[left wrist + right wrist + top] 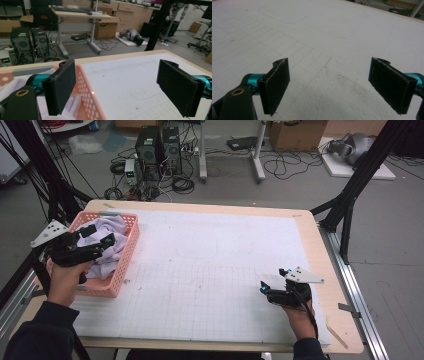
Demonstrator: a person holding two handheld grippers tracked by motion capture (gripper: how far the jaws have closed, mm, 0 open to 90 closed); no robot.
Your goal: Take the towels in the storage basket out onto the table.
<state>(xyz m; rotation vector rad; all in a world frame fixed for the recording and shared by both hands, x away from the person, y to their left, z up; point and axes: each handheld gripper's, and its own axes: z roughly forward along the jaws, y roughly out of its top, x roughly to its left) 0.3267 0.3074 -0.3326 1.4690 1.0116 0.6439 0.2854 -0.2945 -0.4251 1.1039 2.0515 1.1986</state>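
Here the lavender cloth (111,242) lies under the left gripper (102,241).

Left claw (102,242), right claw (272,282): black bodies, teal fittings, 2 black padded jaws, grey triangular plates; dark sleeves.

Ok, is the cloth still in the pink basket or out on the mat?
In: the lavender cloth lies bunched inside the pink basket, with the open left gripper over it.
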